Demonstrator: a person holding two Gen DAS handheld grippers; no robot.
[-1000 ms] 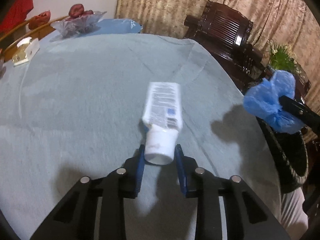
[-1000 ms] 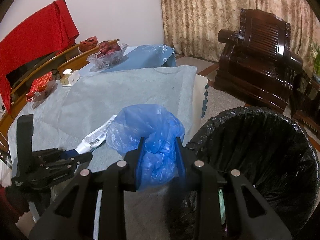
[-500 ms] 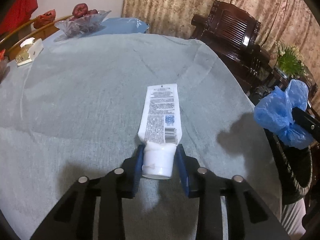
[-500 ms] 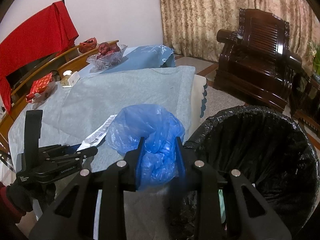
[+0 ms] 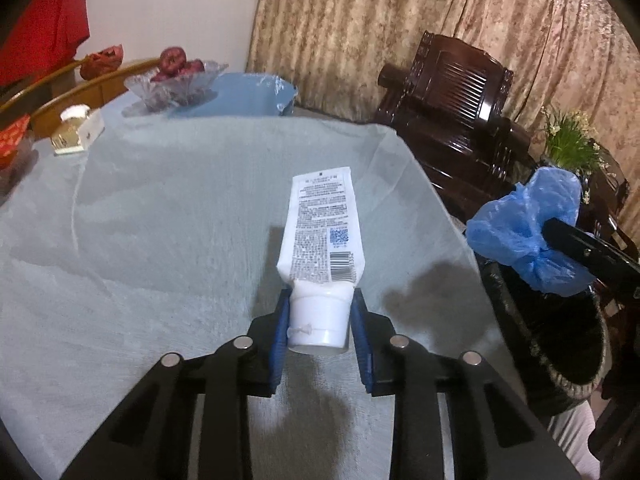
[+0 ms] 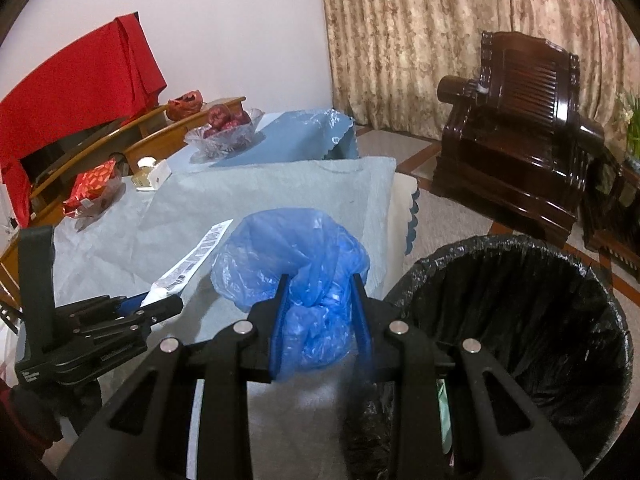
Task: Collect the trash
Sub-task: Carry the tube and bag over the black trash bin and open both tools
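The tube [image 5: 320,240] is white, with black small print, a blue code square and a barcode; its cap [image 5: 319,318] is plain white. The crumpled plastic bag [image 6: 298,268] right of the tube is bright blue. The bin liner [image 6: 520,320] right of it is glossy black. Under the tube the tablecloth [image 5: 160,220] is pale grey-blue. Behind it hang beige curtains [image 5: 400,20] with a mottled flower pattern. The armchair [image 5: 452,112] is dark red-brown wood.
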